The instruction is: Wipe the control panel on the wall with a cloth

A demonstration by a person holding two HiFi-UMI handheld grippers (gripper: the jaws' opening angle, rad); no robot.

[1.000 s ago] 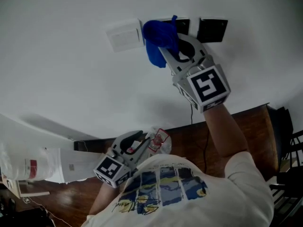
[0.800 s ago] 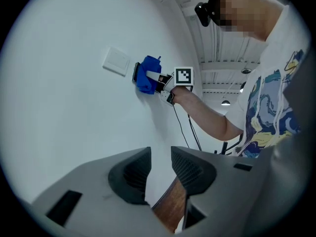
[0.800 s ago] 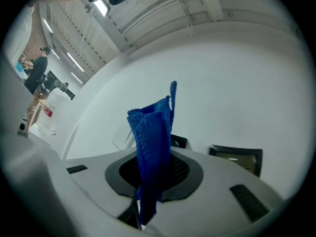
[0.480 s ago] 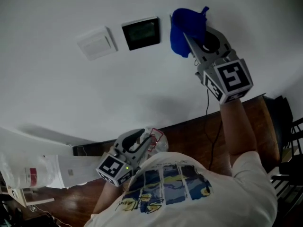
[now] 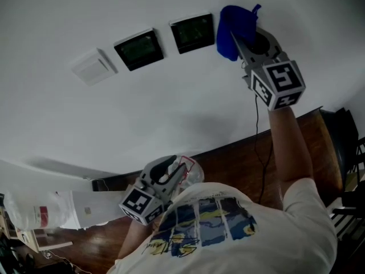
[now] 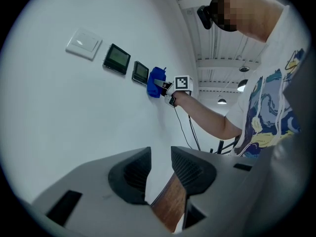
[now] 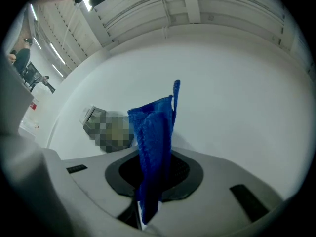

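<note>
Two dark control panels (image 5: pixel 138 49) (image 5: pixel 194 32) sit side by side on the white wall, with a white switch plate (image 5: pixel 93 67) to their left. My right gripper (image 5: pixel 244 34) is raised to the wall and shut on a blue cloth (image 5: pixel 234 23), which lies against the wall just right of the right-hand panel. In the right gripper view the cloth (image 7: pixel 154 132) stands up between the jaws of that gripper (image 7: pixel 155 168). My left gripper (image 5: pixel 169 173) hangs low by the person's chest, away from the wall; its jaws (image 6: pixel 160 154) are nearly together with nothing between them.
A black cable (image 5: pixel 258 124) hangs down the wall below the right gripper to the brown wood floor (image 5: pixel 228 158). White bags and a box (image 5: pixel 45 210) lie at the lower left. A black chair frame (image 5: pixel 345 153) stands at the right edge.
My right gripper has swept the blue cloth rightward: from over the left panel, across the right panel, to the bare wall beyond it. Both panels now show uncovered. The left gripper stayed low.
</note>
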